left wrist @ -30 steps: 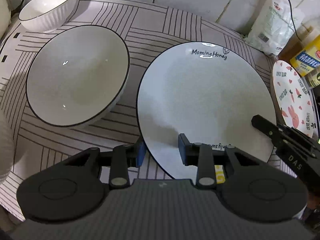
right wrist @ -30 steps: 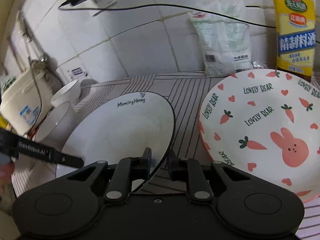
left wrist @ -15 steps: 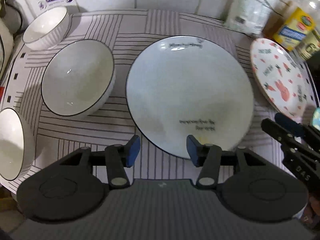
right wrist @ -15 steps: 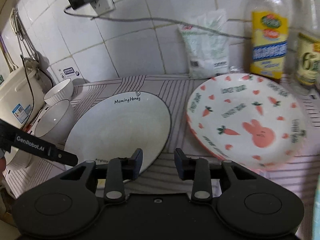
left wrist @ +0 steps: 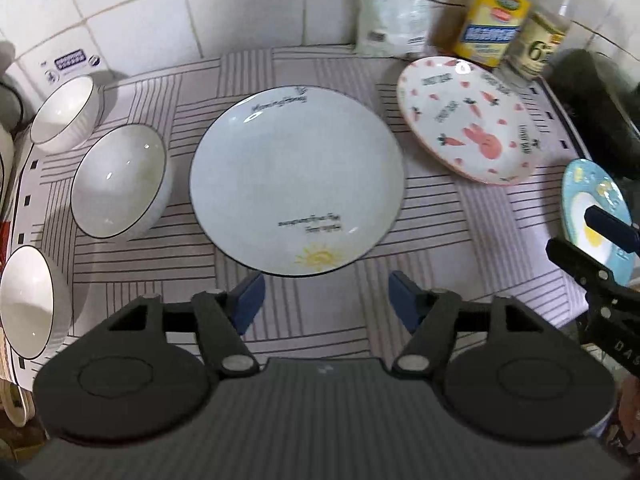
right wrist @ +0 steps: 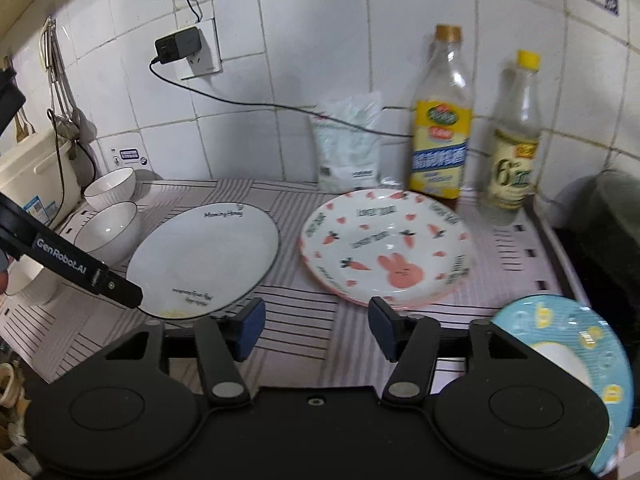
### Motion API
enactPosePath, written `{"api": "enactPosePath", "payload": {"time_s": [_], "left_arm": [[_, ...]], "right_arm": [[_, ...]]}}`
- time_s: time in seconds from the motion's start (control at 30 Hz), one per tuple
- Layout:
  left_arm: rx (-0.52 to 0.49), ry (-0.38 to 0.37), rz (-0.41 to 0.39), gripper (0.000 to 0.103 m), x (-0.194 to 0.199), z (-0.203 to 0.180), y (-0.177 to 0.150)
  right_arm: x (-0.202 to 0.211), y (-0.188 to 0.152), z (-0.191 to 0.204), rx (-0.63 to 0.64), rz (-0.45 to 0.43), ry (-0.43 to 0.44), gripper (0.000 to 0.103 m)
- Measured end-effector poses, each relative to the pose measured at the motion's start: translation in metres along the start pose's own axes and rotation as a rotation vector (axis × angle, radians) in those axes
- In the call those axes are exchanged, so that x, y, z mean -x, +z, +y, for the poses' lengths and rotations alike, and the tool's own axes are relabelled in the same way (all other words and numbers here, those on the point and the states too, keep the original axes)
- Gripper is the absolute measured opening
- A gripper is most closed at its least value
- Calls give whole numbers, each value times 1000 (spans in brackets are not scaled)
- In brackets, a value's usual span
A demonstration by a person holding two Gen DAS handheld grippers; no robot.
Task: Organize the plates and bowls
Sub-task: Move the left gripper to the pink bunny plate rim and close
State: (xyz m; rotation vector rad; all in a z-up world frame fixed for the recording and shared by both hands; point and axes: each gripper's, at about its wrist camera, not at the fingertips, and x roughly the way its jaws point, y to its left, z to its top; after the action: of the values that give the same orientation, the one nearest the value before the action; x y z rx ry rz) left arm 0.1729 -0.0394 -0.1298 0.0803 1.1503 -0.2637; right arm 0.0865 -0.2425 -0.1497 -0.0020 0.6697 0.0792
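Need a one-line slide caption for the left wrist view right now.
Left gripper open above the striped mat, white plate between three bowls and the bunny plate.

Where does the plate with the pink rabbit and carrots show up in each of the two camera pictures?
Left wrist view: the rabbit plate sits upper right, right of the big white plate.
Right wrist view: the rabbit plate sits at centre, just right of the big white plate.
Shared landmark: the yellow-label bottle stands behind it against the tiles.
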Motion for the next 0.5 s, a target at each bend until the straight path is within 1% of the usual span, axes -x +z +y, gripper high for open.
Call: {"api": "enactPosePath", "payload": {"time_s": [0.17,0.27,0.33,0.37,0.4,0.5], "left_arm": [[-51,-14,-26,77,6,-18,1],[-106,-33,-31,79,9,-30,6],[-146,-51,-40,86,10,-38,11],[-156,-60,-48,92,9,-41,13],[-163,-69,-60,95,9,-44,17],[-180,-81,-78,96,3,-50,27]], "right_arm": [[18,-4,-6,17,-22,-38,67],[25,-1,-6,32,-28,-64,68],[29,4,-4,53,-43,-80,70],[30,7,-5,57,-45,-93,72],[29,11,-6,55,-48,-106,72],[22,18,-16,27,-52,-119,73]]}}
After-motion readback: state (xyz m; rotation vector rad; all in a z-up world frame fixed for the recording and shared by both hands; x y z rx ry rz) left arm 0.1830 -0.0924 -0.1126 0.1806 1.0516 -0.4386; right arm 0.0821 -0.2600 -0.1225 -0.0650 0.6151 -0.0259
